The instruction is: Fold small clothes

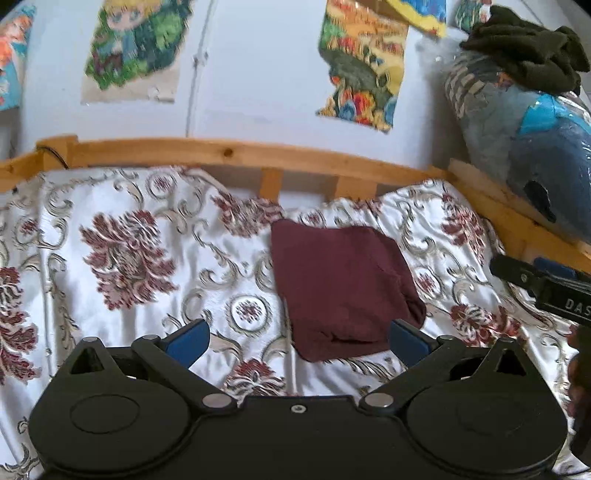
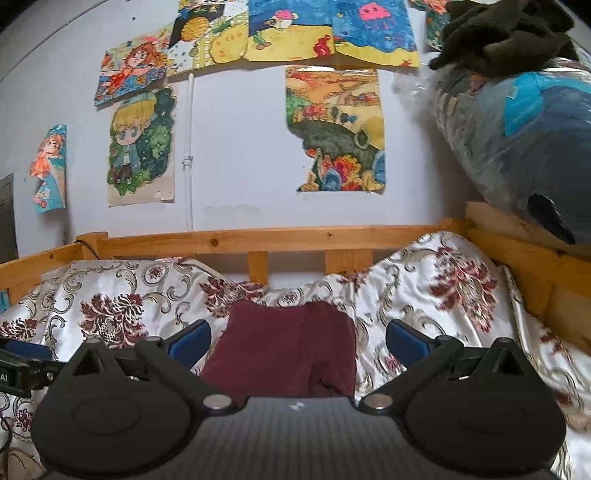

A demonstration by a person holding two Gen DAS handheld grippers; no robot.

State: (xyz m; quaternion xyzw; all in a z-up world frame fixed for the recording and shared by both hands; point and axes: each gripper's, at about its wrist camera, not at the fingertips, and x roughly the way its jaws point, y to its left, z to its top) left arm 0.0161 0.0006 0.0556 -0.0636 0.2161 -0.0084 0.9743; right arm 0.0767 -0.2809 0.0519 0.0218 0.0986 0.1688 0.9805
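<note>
Left gripper: our left gripper has its blue fingers spread wide, nothing between them; it hangs over the bedspread.

Right gripper: our right gripper is likewise spread wide and empty. From the left wrist view we also see part of it at the far right, a black body with white lettering.

Maroon garment: the small maroon garment lies folded into a compact, roughly square shape on the bedspread. Seen from the left gripper, it sits just ahead and to the right of centre, its near edge reaching the right-hand blue finger; we cannot tell whether they touch. Seen from the right gripper, it lies straight ahead, centred in the gap between the two fingers, its near part hidden under the gripper body.

Bedspread: the white bedspread with dark red floral and grey scroll patterns lies rumpled beneath both grippers.

Bed rail: a wooden rail runs beyond the garment, ahead of both grippers.

Wall: coloured cartoon drawings hang on the pale wall beyond the rail.

Upper right: a plastic-wrapped blue plush rests on the wooden frame, a dark crumpled cloth on top of it.
</note>
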